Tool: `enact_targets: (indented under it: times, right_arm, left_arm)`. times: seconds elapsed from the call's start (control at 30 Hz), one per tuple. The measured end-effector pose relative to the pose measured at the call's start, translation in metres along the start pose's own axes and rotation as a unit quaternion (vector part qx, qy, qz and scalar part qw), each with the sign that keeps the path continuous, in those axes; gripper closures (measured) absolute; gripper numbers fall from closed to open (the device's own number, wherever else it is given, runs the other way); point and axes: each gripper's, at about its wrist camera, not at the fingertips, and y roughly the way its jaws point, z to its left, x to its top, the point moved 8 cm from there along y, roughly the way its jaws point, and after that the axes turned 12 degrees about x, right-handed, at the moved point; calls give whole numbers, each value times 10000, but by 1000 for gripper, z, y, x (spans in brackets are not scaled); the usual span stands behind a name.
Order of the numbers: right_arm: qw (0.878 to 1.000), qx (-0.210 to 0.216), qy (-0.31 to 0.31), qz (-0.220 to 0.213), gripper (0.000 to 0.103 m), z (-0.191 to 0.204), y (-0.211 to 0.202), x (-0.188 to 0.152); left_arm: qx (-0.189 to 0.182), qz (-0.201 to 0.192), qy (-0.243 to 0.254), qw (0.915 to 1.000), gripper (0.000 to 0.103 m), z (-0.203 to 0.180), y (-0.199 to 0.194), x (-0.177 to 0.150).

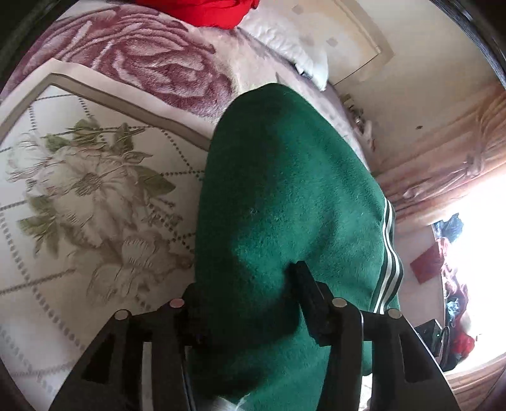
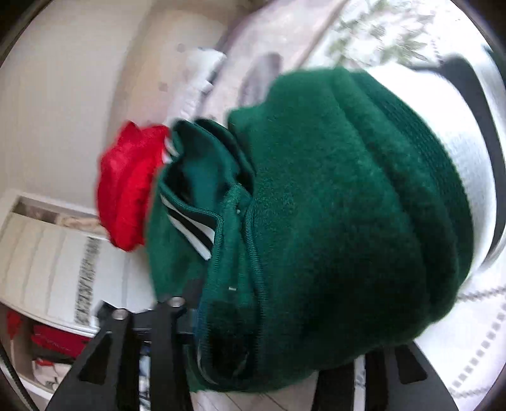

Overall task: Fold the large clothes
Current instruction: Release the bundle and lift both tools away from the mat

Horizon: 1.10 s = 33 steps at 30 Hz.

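A dark green fleece garment [image 1: 284, 196] with white and black side stripes [image 1: 390, 253] hangs bunched between my two grippers above the bed. My left gripper [image 1: 249, 284] is shut on the green fabric, which drapes over its fingers. In the right wrist view the same garment [image 2: 332, 205] fills the middle in thick folded layers, with its striped part [image 2: 193, 227] at the left. My right gripper [image 2: 253, 322] is shut on the green garment, and the cloth hides its right finger.
The bed carries a cream quilt with a flower print [image 1: 95, 189] and a mauve rose blanket [image 1: 142, 60]. A red garment [image 1: 205, 12] lies at the far end [image 2: 126, 186]. A white pillow [image 1: 294, 47], curtains [image 1: 458, 151] and a bright window stand to the right.
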Motion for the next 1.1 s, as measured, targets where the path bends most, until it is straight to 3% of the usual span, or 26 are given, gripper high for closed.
enact_targets:
  times: [0.03, 0.07, 0.1, 0.17, 0.23, 0.27, 0.33, 0.37, 0.43, 0.53, 0.63, 0.9, 1.1]
  right_arm:
    - [9996, -254, 12, 101, 40, 0, -4, -2]
    - [9987, -461, -6, 211, 39, 3, -7, -4]
    - [9978, -591, -86, 280, 39, 8, -10, -8]
    - [9900, -1251, -427, 493, 32, 22, -18, -16]
    - [9780, -1856, -691, 647, 26, 34, -26, -24]
    - [9679, -2206, -949, 735, 26, 42, -31, -30]
    - [9405, -2893, -1565, 852, 21, 65, -43, -40]
    - [9278, -3142, -1802, 896, 9, 76, -48, -45]
    - [9080, -3468, -2165, 913, 1, 96, -59, -52]
    - [8735, -3930, -2741, 863, 1, 134, -89, -70]
    - [8590, -4093, -2959, 836, 1, 177, -116, -77]
    - [8517, -4072, -3276, 387, 1, 295, -228, -106]
    - [8456, -4070, -3454, 44, 0, 384, -323, -142]
  left_arm:
    - [234, -6, 32, 9997, 53, 1, -7, -3]
    - [535, -95, 138, 9984, 50, 1, -17, -5]
    - [821, -181, 276, 9961, 36, 0, -26, -7]
    - [1631, -361, 704, 9834, 14, -4, -49, -17]
    - [2195, -466, 999, 9694, 9, -6, -67, -28]
    - [2426, -516, 1151, 9619, 3, -12, -80, -35]
    - [2607, -573, 1292, 9550, 0, -18, -101, -46]
    - [2661, -665, 1398, 9514, 0, -26, -116, -54]
    - [2690, -758, 1488, 9486, 0, -41, -134, -59]
    - [2704, -851, 1549, 9464, 0, -64, -171, -70]
    - [2689, -962, 1569, 9454, 0, -83, -208, -75]
    - [2485, -1214, 1595, 9477, 0, -131, -334, -118]
    - [2451, -1418, 1658, 9446, 0, -164, -435, -155]
